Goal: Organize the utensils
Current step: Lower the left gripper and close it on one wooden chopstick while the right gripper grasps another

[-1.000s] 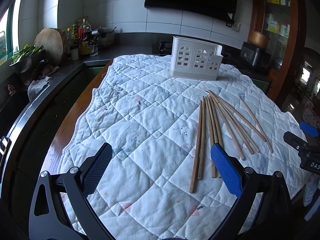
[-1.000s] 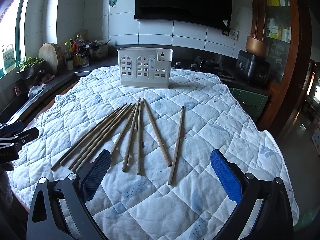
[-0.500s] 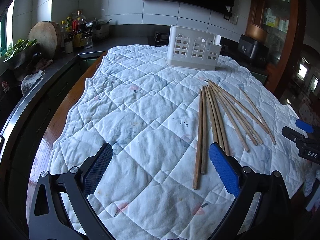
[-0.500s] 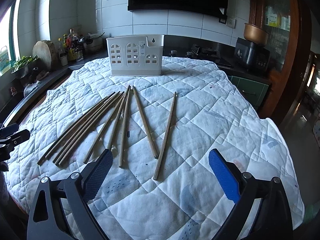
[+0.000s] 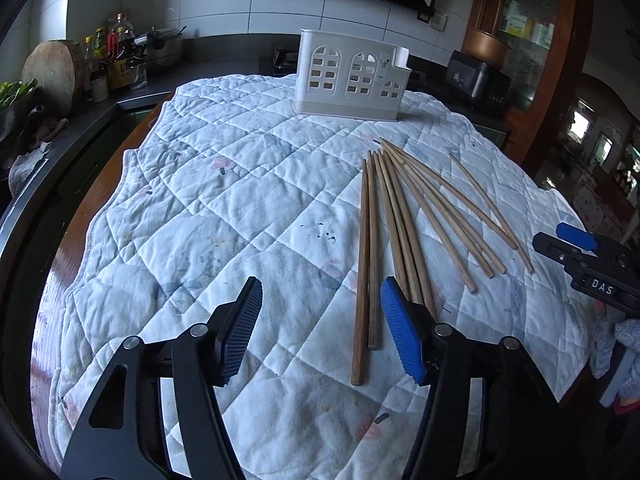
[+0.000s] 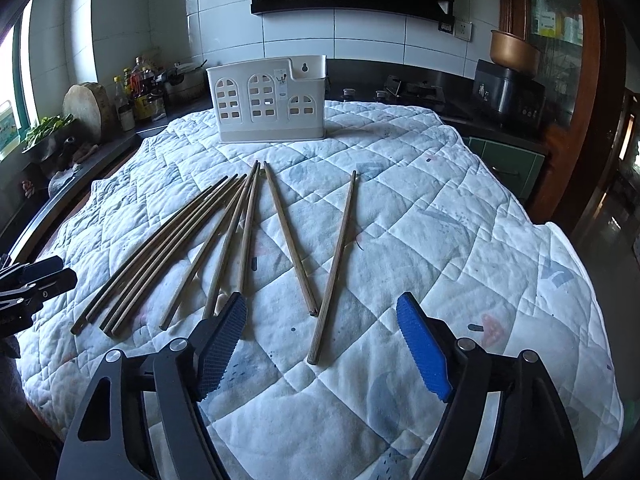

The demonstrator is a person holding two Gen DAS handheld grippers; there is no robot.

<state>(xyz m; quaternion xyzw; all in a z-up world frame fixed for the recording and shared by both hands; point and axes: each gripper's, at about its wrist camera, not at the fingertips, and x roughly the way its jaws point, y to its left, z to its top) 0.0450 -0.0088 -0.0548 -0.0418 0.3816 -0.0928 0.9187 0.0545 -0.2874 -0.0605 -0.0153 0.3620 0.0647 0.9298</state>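
Note:
Several wooden chopsticks lie fanned out on the white quilted cloth; they also show in the right wrist view. A white plastic utensil holder with arched cut-outs stands upright at the far end, and also shows in the right wrist view. My left gripper is open and empty, low over the cloth, its right pad beside the near ends of the leftmost chopsticks. My right gripper is open and empty, with the near end of the rightmost chopstick between its fingers.
A dark counter runs along the left with bottles, a round wooden board and a pot. A black appliance and a wooden cabinet stand at the right. The table's wooden rim shows left of the cloth.
Both grippers have moved forward and lower toward the chopsticks, and their jaws have narrowed but stay open. The chopsticks and the holder have not moved.

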